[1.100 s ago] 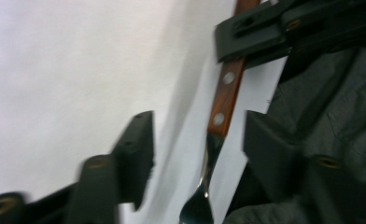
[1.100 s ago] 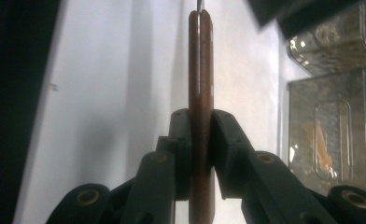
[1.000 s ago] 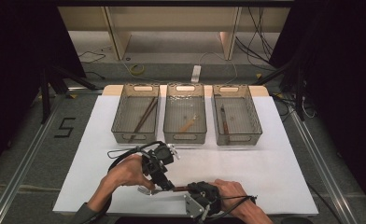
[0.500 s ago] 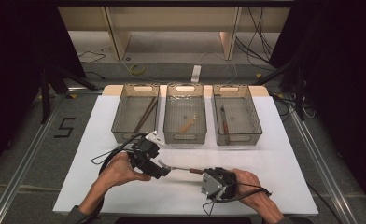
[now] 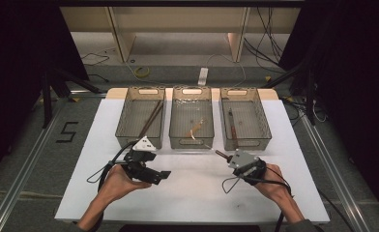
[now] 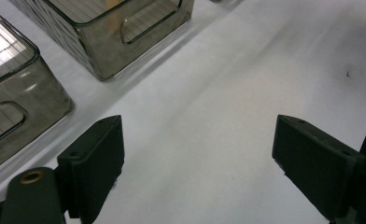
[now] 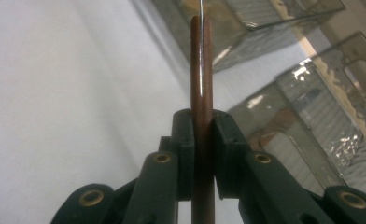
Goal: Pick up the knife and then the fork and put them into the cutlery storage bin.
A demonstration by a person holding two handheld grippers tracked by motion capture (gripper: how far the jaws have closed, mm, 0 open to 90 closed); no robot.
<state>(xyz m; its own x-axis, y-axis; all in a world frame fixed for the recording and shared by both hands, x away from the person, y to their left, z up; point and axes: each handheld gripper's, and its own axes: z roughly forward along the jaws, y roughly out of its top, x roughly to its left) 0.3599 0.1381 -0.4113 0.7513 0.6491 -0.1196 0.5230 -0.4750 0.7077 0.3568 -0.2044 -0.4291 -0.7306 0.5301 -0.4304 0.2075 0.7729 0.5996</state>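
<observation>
My left gripper [image 5: 164, 174]: jaws spread wide, just been opening, nothing between, near front of left bin [image 5: 140, 117].

My right gripper [image 5: 225, 157]: pressed on brown-handled utensil [image 7: 202, 70], just before right bin [image 5: 240, 118]. Judgement: hold firm, tip over rim, lower gently.

Count: three bins, middle bin [image 5: 191, 117] included; two grippers.

Left gripper [image 5: 164, 174]: black body, grey three-cornered plate on top, black cable looping from its rear. Its jaws are matte black blocks; a brass-coloured eyelet sits at the base of one. Right gripper [image 5: 229, 158]: grey housing, black cable trailing behind. Its black jaw arms carry brass-ringed pivot holes below the pads.
</observation>
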